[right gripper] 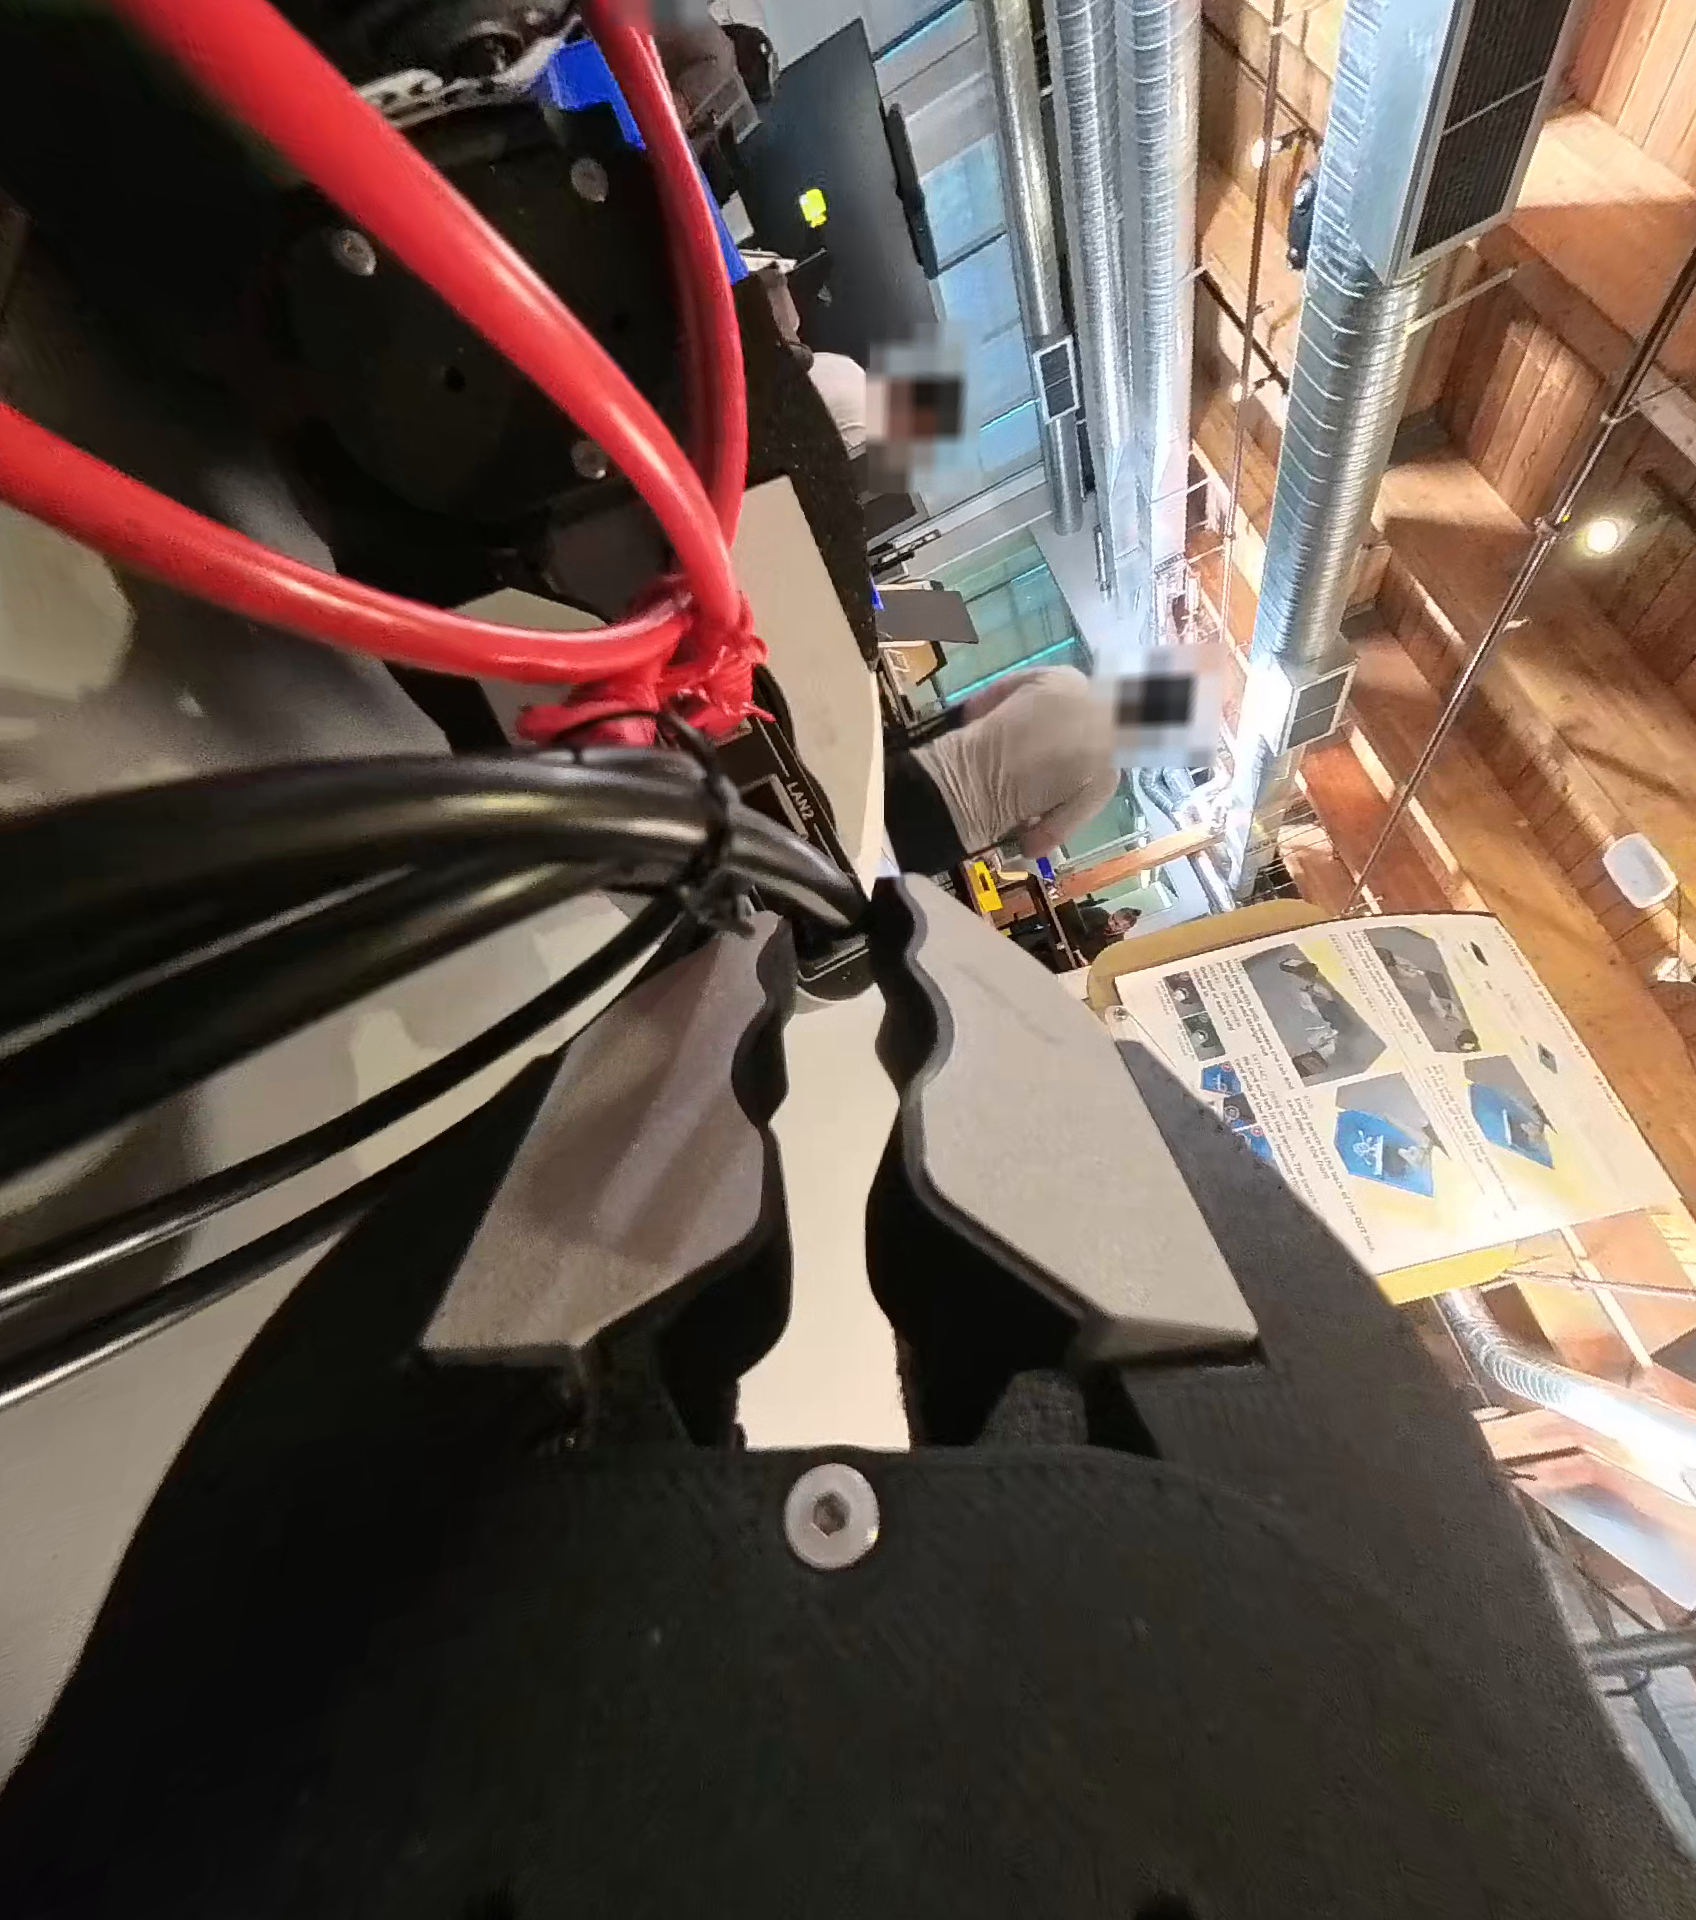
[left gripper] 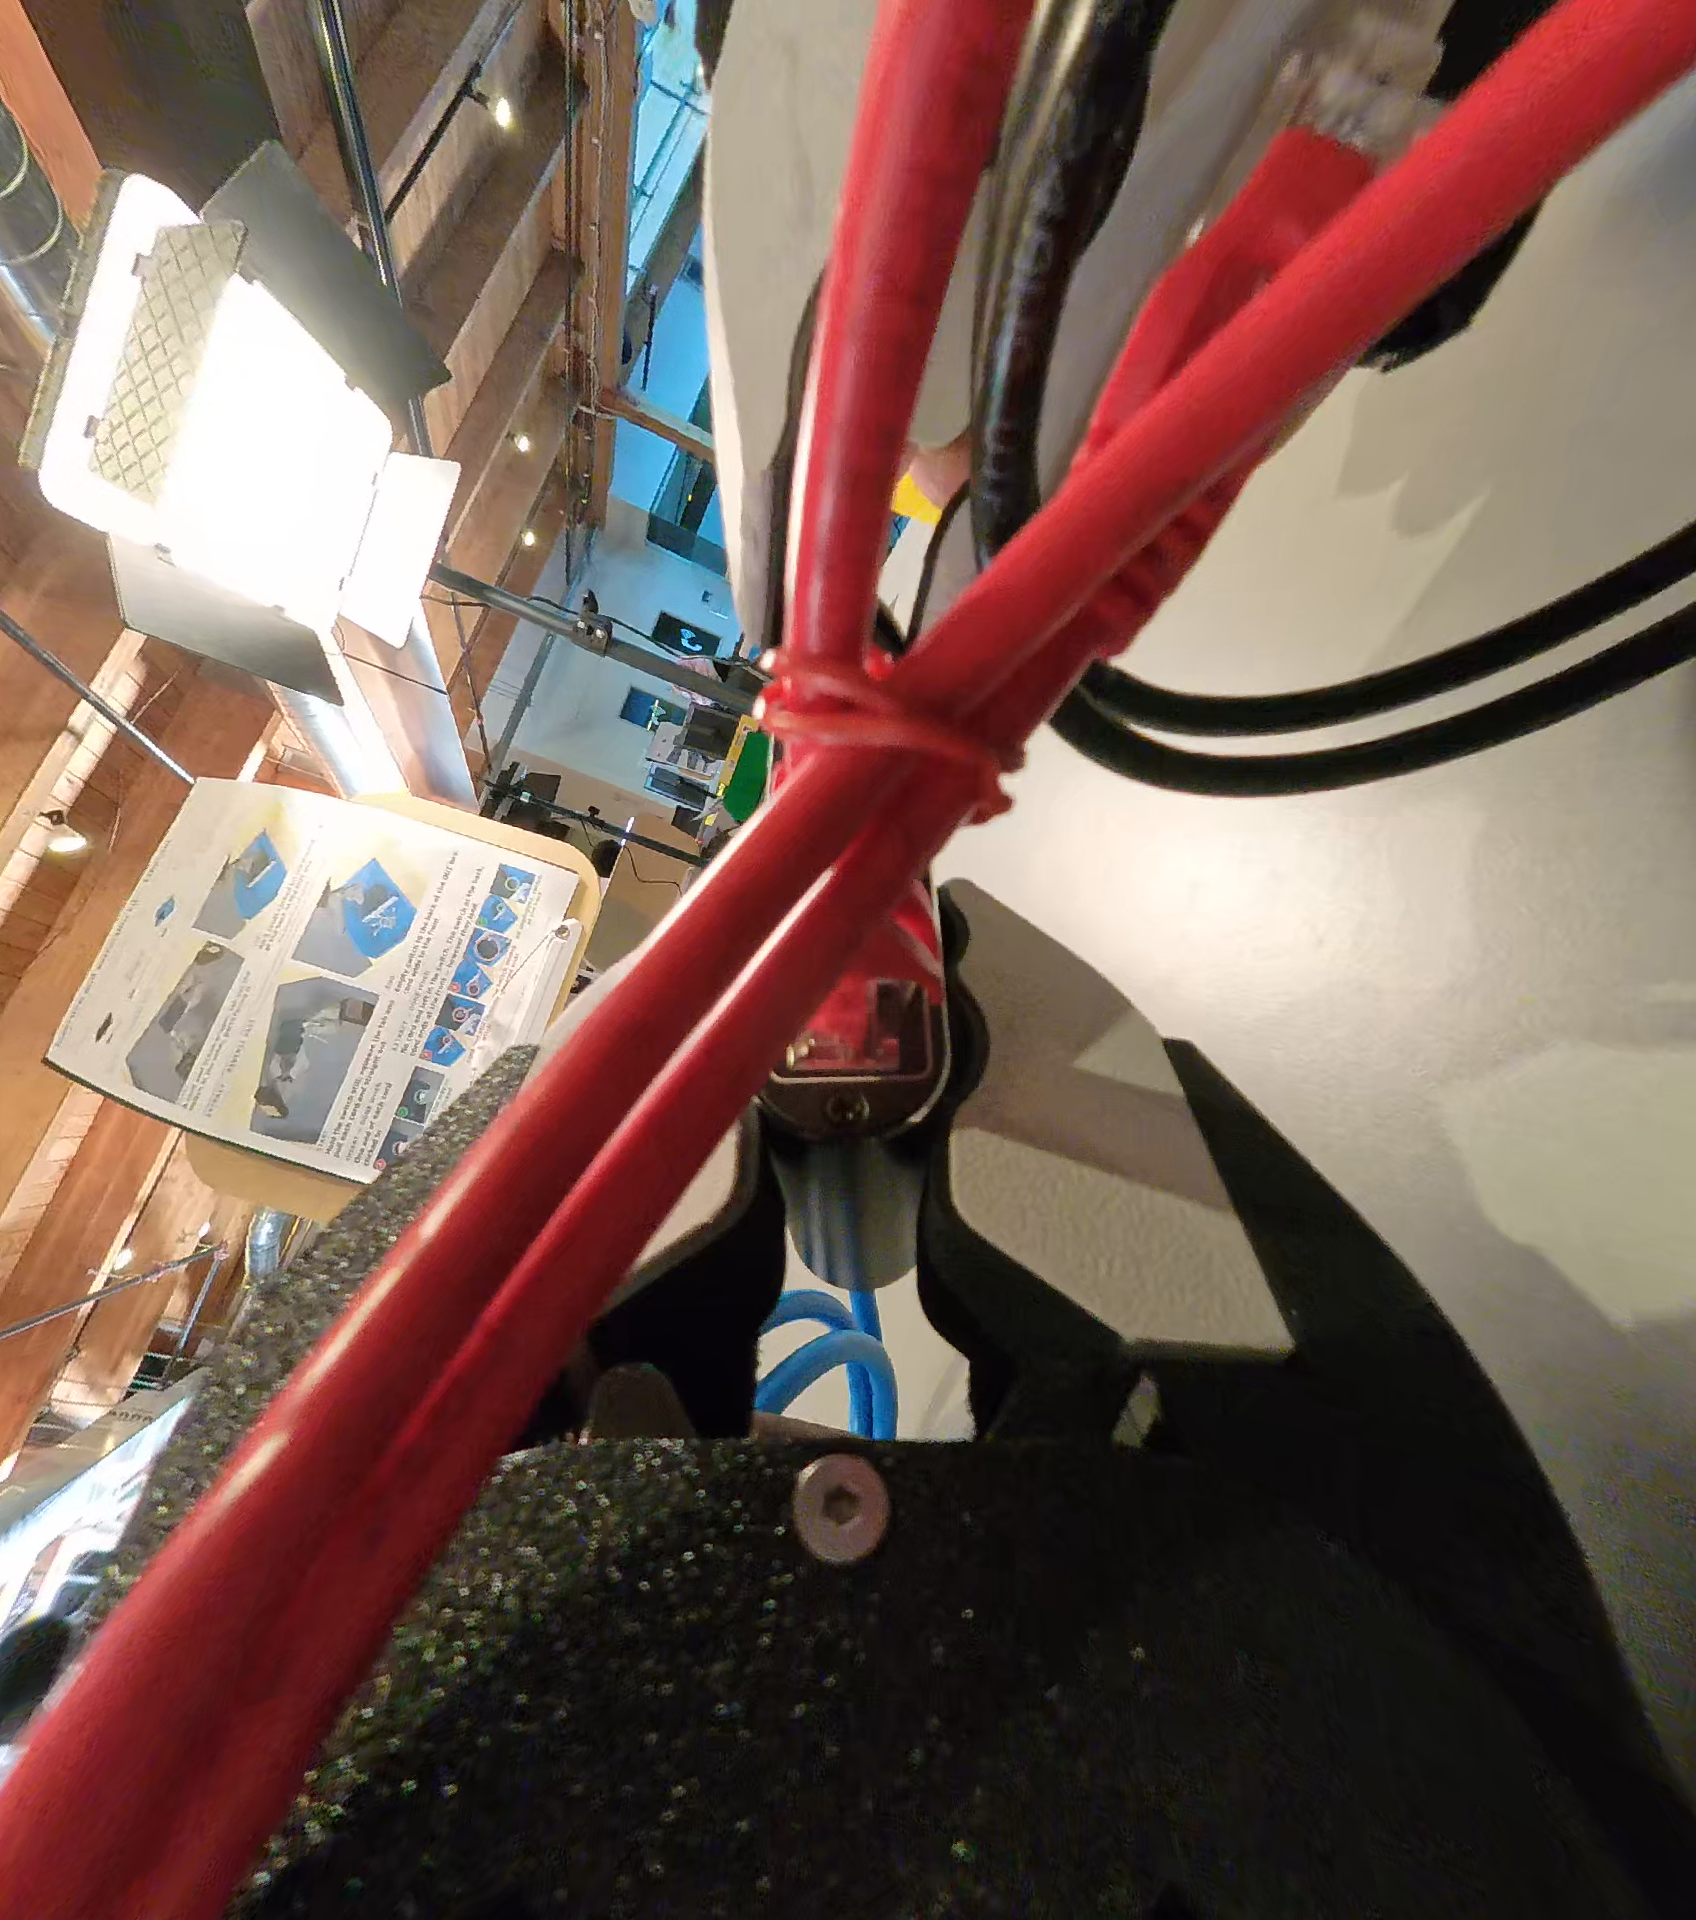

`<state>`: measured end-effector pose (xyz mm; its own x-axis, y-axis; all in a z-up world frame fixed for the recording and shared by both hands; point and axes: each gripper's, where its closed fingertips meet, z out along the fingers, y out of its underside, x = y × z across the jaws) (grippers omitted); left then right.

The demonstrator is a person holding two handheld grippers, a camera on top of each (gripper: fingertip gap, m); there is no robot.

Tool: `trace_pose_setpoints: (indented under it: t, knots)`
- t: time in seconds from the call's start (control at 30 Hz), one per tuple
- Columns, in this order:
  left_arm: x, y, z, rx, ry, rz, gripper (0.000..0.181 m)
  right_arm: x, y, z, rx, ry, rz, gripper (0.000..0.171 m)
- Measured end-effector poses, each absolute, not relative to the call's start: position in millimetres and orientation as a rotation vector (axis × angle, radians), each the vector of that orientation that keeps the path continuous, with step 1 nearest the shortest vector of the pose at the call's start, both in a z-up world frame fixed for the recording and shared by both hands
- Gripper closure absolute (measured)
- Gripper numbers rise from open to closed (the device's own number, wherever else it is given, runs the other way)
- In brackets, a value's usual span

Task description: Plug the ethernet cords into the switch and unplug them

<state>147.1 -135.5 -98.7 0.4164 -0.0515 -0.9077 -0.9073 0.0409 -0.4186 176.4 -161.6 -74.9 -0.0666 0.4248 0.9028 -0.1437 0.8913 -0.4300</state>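
Left gripper (left gripper: 859,1049): fingers closed on the end of the switch (left gripper: 859,1055), a dark, glossy body seen end-on between the fingertips, with one screw in its near face. Its long axis runs away from the camera, along the fingers.

Red cord (left gripper: 553,1174): a bundle of looped strands, tied with one red twist tie (left gripper: 875,717) just beyond the fingertips. It crosses the left view diagonally, lower left to upper right, in front of the left finger. One red plug boot with a clear connector (left gripper: 1343,104) shows at upper right. A blue cord (left gripper: 839,1371) lies coiled below the switch, between the finger bases. Two black strands (left gripper: 1395,686) run off to the right.

Right gripper (right gripper: 870,945): fingertips nearly together, pinching the switch's other end (right gripper: 828,971); a gap stays open lower down between the fingers. The black cord (right gripper: 304,852), bundled with one black tie (right gripper: 714,842), enters from the left and meets the switch at the fingertips. The red bundle (right gripper: 408,613) sits just above it.

Both views are over a white table (left gripper: 1446,987).
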Motion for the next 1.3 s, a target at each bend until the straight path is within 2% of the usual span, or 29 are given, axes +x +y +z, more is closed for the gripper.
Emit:
trace_pose_setpoints:
  t: [0.03,0.23,0.47,0.63,0.73,0.83,1.1,1.3]
  knots:
    - [147,-135,-98,-1.377,0.929,0.819,0.152,177,-162,-74,-0.221,-1.562,0.463,0.157]
    - [141,-136,-105,-1.382,0.978,0.866,0.151,174,-165,-84,-0.061,-1.529,0.127,0.156]
    - [149,-137,-100,-1.32,0.997,0.905,0.15,182,-166,-79,-0.188,-1.607,0.381,0.158]
    - [152,-139,-102,-1.297,1.034,0.902,0.15,186,-172,-84,-0.074,-1.629,0.135,0.158]
    - [152,-138,-99,-1.298,1.012,0.921,0.15,186,-170,-80,-0.116,-1.623,0.184,0.158]
    - [151,-141,-105,-1.302,1.047,0.902,0.15,185,-174,-87,-0.054,-1.625,0.035,0.158]
    - [152,-137,-105,-1.349,1.006,0.849,0.15,185,-167,-82,-0.213,-1.604,0.27,0.158]
    - [150,-136,-110,-1.348,1.049,0.894,0.149,185,-168,-88,-0.095,-1.625,0.022,0.158]
